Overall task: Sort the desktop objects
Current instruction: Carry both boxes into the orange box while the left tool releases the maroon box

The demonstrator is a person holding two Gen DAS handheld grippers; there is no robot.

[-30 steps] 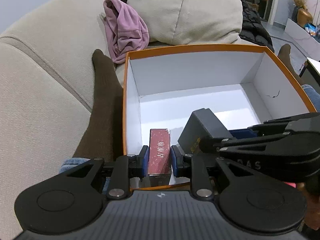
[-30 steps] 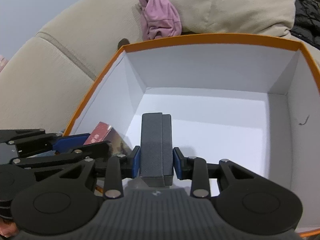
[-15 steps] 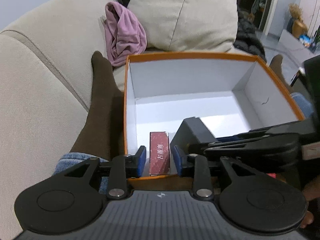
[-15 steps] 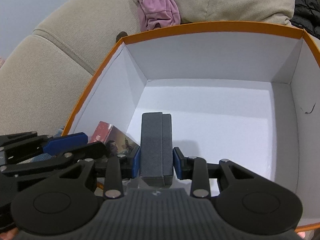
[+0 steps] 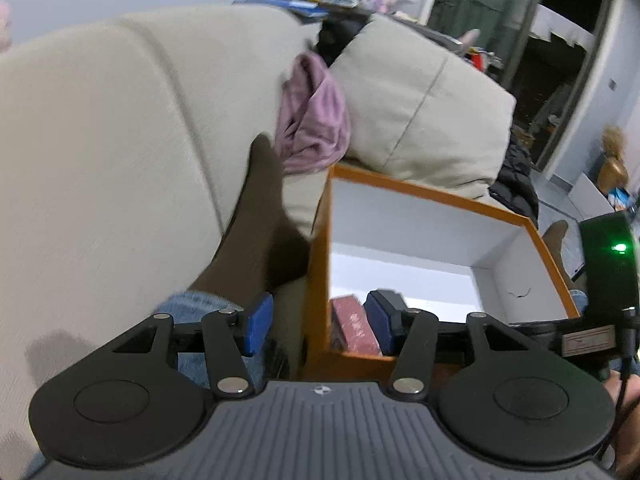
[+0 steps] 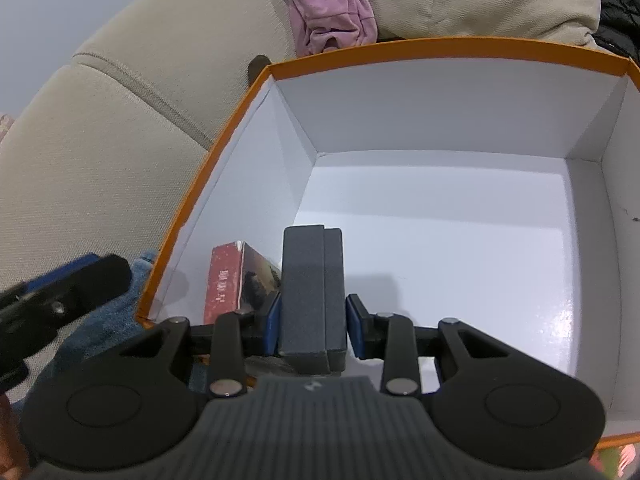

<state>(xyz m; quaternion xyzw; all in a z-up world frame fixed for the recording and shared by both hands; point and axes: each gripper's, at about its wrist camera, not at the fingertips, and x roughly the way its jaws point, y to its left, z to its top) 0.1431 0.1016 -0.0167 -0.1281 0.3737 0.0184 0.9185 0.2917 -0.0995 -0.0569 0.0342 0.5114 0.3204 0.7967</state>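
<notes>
Orange box (image 6: pixel 440 46), near-left corner: red pack (image 6: pixel 224 280) dropped, left gripper (image 5: pixel 318 326) jaws wide & empty; right gripper (image 6: pixel 313 326) clamps grey case (image 6: pixel 310 280) upright, prob. for placing alongside.

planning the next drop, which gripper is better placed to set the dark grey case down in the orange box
Right. The right gripper already clamps the dark grey rectangular case low inside the orange-rimmed white cardboard box; the left gripper is open, empty.

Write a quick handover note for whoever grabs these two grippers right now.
Left gripper: open, empty, outside the orange box.
Right gripper: shut on the grey case, held low inside the box.
Done: the red packet is in the box's near left corner.
Left: release the grey case beside the packet and withdraw. No other items to sort are in view.
</notes>
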